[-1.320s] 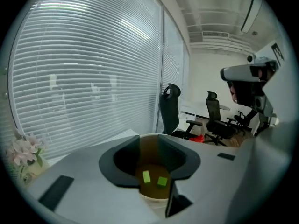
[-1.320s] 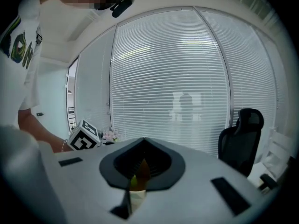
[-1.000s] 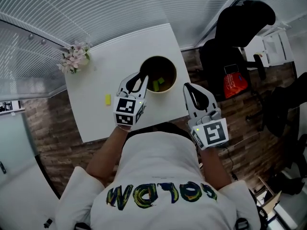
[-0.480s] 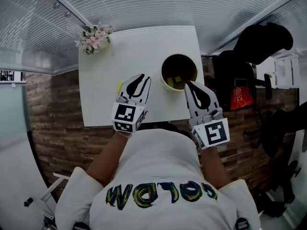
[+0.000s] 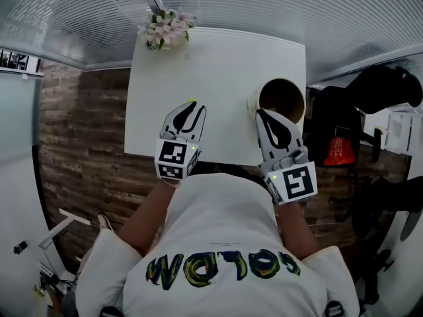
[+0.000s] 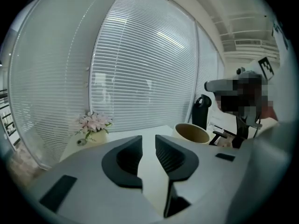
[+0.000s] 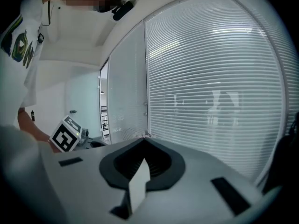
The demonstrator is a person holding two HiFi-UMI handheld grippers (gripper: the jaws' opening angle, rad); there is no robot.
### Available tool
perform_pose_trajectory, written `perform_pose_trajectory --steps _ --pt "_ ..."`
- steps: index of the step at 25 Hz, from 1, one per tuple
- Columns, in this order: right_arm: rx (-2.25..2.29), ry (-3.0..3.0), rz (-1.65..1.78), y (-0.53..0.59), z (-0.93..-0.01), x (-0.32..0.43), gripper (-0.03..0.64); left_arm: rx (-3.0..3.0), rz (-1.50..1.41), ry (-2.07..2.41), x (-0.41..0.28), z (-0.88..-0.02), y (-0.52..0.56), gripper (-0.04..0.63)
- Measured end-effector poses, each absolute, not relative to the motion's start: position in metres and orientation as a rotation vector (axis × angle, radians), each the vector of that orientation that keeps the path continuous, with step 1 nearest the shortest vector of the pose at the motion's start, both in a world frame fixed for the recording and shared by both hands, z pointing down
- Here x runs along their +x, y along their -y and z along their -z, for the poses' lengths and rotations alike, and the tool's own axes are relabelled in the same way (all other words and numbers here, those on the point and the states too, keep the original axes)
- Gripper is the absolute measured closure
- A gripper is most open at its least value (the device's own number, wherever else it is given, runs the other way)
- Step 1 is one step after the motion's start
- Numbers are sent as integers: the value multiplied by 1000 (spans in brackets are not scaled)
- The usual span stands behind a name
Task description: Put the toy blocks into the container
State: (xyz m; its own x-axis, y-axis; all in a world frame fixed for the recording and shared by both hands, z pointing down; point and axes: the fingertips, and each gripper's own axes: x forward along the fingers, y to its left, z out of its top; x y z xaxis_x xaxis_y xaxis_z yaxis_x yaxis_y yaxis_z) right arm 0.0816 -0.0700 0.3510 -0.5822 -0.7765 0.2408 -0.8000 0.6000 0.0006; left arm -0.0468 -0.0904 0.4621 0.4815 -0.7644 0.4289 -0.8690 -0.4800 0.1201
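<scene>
Over the white table (image 5: pixel 218 65), centre frame: left gripper (image 5: pixel 190 104) empty, jaws apart, just opening; right gripper (image 5: pixel 262 113) closed, empty, beside round tan container (image 5: pixel 283 79).

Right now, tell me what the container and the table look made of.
Container: matte cream outside, tan-brown inside, thin rim; probably paperboard, possibly plastic. Table: flat, evenly white, smooth top with a thin edge; likely laminate or painted board, though the look leaves it open.
</scene>
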Motion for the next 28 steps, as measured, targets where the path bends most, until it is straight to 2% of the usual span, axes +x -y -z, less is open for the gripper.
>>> perform_pose_trajectory --steps 10,28 --pt "1244 2603 -181 79 -369 34 607 2310 -582 1344 -93 -535 85 466" --pt "1280 2539 -256 90 -399 25 607 2200 -836 1226 -105 -685 111 417"
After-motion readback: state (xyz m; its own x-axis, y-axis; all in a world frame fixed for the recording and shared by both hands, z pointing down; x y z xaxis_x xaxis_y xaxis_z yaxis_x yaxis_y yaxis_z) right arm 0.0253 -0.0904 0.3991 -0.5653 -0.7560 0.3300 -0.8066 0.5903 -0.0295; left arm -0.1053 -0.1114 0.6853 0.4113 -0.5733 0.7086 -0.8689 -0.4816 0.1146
